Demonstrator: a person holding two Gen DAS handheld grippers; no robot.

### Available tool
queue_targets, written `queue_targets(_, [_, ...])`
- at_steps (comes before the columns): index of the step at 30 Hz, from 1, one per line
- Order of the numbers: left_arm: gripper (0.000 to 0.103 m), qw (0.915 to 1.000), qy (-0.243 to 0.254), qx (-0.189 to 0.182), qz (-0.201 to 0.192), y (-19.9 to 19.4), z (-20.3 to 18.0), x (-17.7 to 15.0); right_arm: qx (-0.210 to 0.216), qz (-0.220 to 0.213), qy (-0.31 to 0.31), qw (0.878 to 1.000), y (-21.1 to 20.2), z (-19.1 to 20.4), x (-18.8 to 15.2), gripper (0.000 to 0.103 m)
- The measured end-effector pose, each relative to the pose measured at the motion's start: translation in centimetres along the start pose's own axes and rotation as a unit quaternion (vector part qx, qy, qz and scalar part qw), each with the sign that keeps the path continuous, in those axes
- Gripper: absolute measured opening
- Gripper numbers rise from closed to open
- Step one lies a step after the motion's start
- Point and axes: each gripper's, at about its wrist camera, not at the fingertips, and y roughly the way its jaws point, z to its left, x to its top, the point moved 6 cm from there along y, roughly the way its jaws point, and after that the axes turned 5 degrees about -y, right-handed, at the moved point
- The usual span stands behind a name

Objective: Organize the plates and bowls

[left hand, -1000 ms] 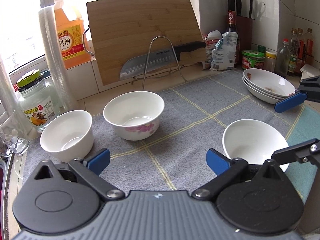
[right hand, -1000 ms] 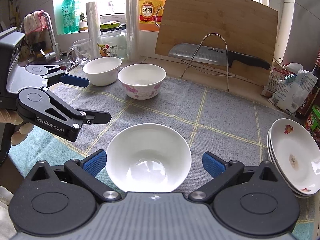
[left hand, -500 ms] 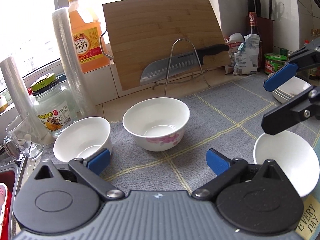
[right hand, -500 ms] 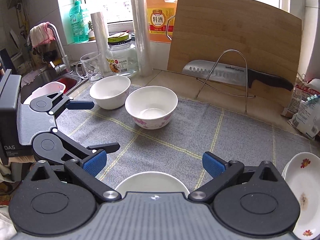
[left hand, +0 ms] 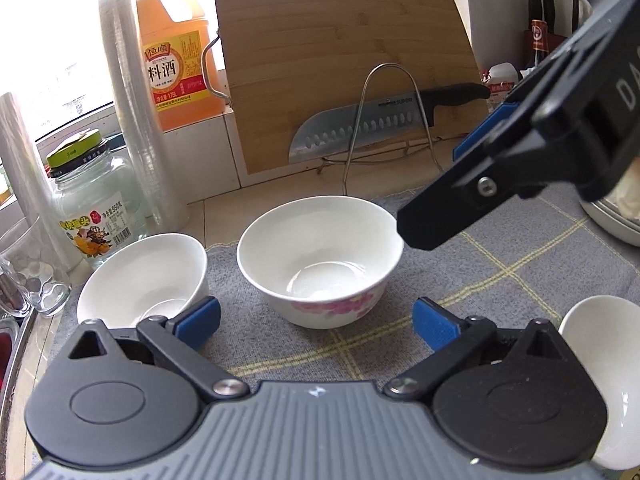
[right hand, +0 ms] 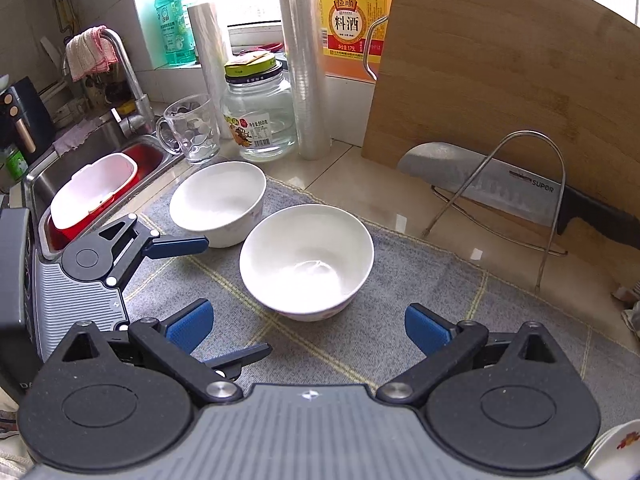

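A white bowl with pink flowers (left hand: 320, 256) (right hand: 308, 256) stands on the grey checked mat (left hand: 500, 272). To its left, almost touching it, is a plain white bowl (left hand: 144, 276) (right hand: 218, 200). A wider white bowl (left hand: 600, 360) sits at the lower right of the left wrist view. A stack of flowered plates (right hand: 616, 452) (left hand: 608, 216) lies at the right edge. My left gripper (left hand: 316, 322) (right hand: 232, 296) is open, just short of the flowered bowl. My right gripper (right hand: 308, 326) (left hand: 432, 192) is open too, above and behind that bowl's right rim, holding nothing.
A bamboo cutting board (left hand: 344, 68) leans on the back wall behind a knife (left hand: 360, 132) on a wire rack. An orange jug (left hand: 176, 56), stacked plastic cups (left hand: 136, 120), a glass jar (left hand: 92, 200) and a mug (right hand: 188, 128) stand left. The sink (right hand: 96, 148) holds a red basin.
Both grippers have moved left and forward to the flowered bowl. The right gripper has left the wide white bowl behind and now hangs close in front of the left camera.
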Motion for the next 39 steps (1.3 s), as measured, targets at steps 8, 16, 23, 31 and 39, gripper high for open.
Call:
queue_targets(8, [0.102,0.9997,-0.019,-0.006,0.011,1.6,0.3,-0.2,0.016,0.014,-0.010,1.000,3.5,-1.3,1.7,0.103])
queue_targets(16, [0.100,0.9997,-0.024,-0.009,0.007,2.2,0.3,-0.1,0.030,0.030,-0.006,0.999,6.3,-2.2,2.6,0.098])
queue_targets(23, [0.099,0.9995,-0.024,-0.020,0.000,2.5,0.5,0.2,0.036,0.036,-0.007,0.999,7.7,-2.3,3.4,0.096])
queue_targets(31, [0.095,0.9995,-0.017,-0.023,-0.013,2.5,0.5,0.4,0.038,0.040,-0.002,0.998,8.7,-2.7,3.5,0.088])
queue_targets(39, [0.094,0.9993,-0.022,-0.027,-0.014,2.8,0.7,0.5,0.042,0.039,0.002,0.998,9.0,-2.7,3.5,0.081])
